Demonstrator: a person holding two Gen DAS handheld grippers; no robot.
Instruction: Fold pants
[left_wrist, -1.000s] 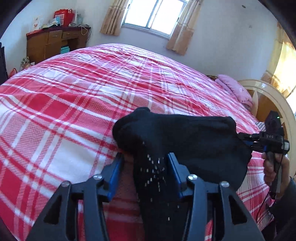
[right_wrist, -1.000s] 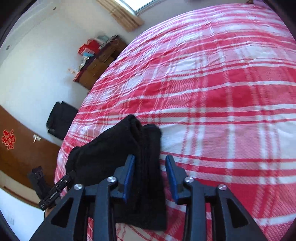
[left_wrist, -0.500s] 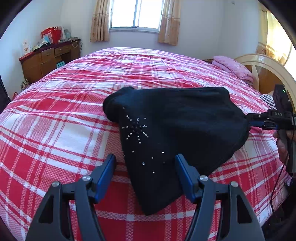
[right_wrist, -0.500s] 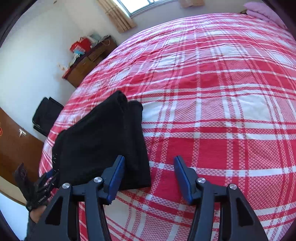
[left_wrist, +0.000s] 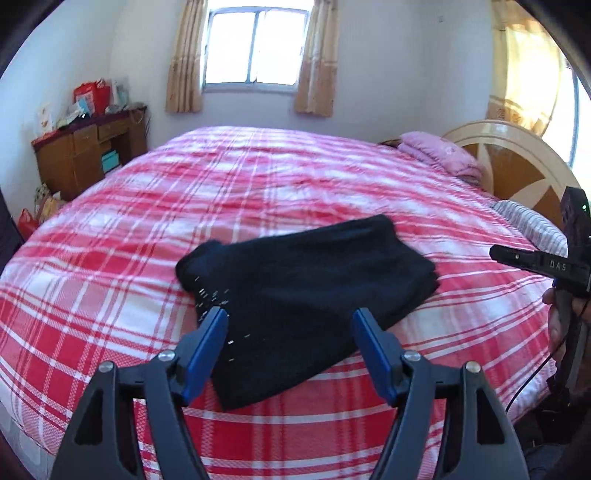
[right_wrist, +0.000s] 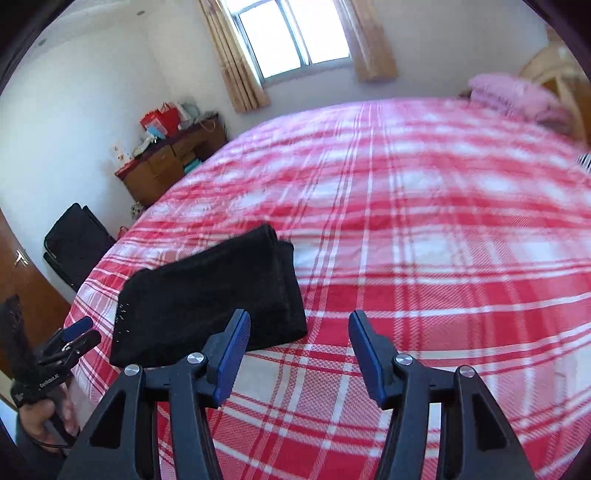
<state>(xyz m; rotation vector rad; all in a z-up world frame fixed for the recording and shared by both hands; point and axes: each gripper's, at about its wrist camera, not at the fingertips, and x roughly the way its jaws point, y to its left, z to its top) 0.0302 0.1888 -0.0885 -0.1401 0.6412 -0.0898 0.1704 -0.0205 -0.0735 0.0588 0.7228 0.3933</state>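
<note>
1. On the near side of the bed (left_wrist: 258, 192), as my left wrist camera sees it, the pants (left_wrist: 306, 291) lie as a compact black bundle on the red plaid cover, with small shiny studs at the corner nearest the bed's edge. My left gripper (left_wrist: 290, 332) stands wide, nothing between the jaws, raised above the near edge of the pants and not touching them as far as I can tell. The other tool, my right gripper (left_wrist: 517, 255), shows beyond the right side of the pants, apart from the cloth. A pink pillow (left_wrist: 439, 153) sits at the head of the bed, well away from the pants.

2. From my right wrist camera the pants (right_wrist: 207, 295) lie to the left, near the bed's (right_wrist: 424, 229) edge, in stacked layers with one thick rolled edge facing the middle of the bed. My right gripper (right_wrist: 295, 347) is also spread wide and holds nothing; its left jaw overlaps the pants' near corner in the picture, but I cannot tell if it touches. My left gripper (right_wrist: 74, 334) shows at the far left, beside the pants.

3. I judge the folding done or nearly so, with both claws let go. The next move calls only for a check: if a layer sticks out, pinch that edge lightly and square it; otherwise draw both claws clear without snagging the cloth.
</note>
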